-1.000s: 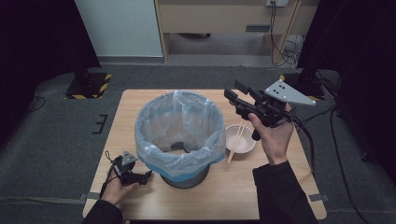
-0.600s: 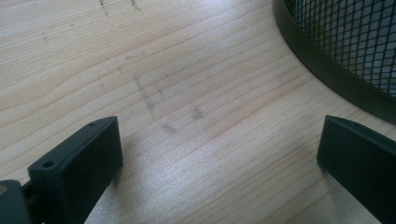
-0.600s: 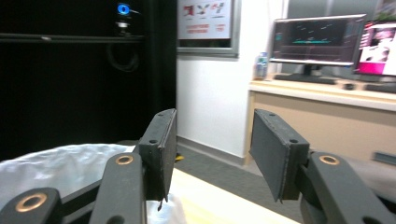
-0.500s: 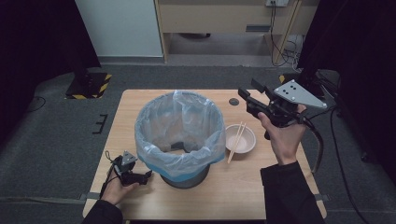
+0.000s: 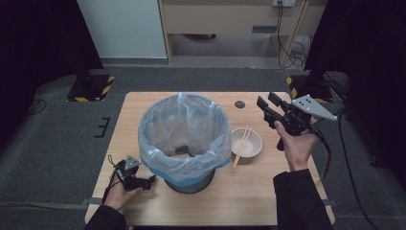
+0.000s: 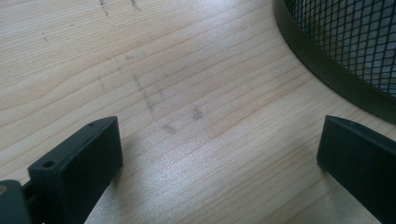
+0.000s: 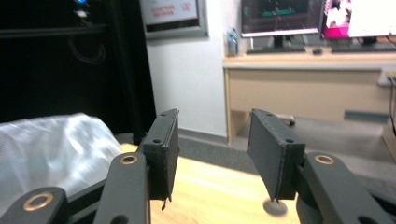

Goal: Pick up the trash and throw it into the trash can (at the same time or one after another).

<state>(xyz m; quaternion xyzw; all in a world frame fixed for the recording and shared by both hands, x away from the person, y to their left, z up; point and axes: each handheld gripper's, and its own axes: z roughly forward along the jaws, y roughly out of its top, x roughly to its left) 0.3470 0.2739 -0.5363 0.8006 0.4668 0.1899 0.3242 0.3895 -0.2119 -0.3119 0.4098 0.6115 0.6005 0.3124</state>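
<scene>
**Two grippers apart, nothing held, bin and bowl between them**

Two grippers work this table (image 5: 143, 110), one at each side. At the far left, near the front edge, the left gripper (image 5: 152, 181) lies low on the wood in the person's left hand (image 5: 119, 191), its tips pointing toward the foot of the waste bin (image 5: 184, 139). In the left gripper view its jaws stand wide apart with bare wood grain between them, holding nothing, and the black mesh wall of the bin (image 6: 355, 42) curves just beyond the right-hand jaw.

Next comes the bin itself, in the middle of the table, a dark mesh basket lined with a pale blue plastic bag (image 5: 163, 124) whose edge folds out over the rim.

Just right of the bin sits a small pale pink bowl (image 5: 250, 147), with a pair of wooden chopsticks (image 5: 242, 141) laid across it, their near ends running past the rim toward the table's front. Behind the bowl a small dark round mark (image 5: 240, 104) sits in the tabletop.

At the right, the right gripper (image 5: 267, 101) is raised above the table in the person's right hand (image 5: 294, 143), well apart from the bowl, pointing left and away. In the right gripper view its jaws are partly open, a moderate gap between them, empty, with the bag (image 7: 51, 144) low at the left.
</scene>
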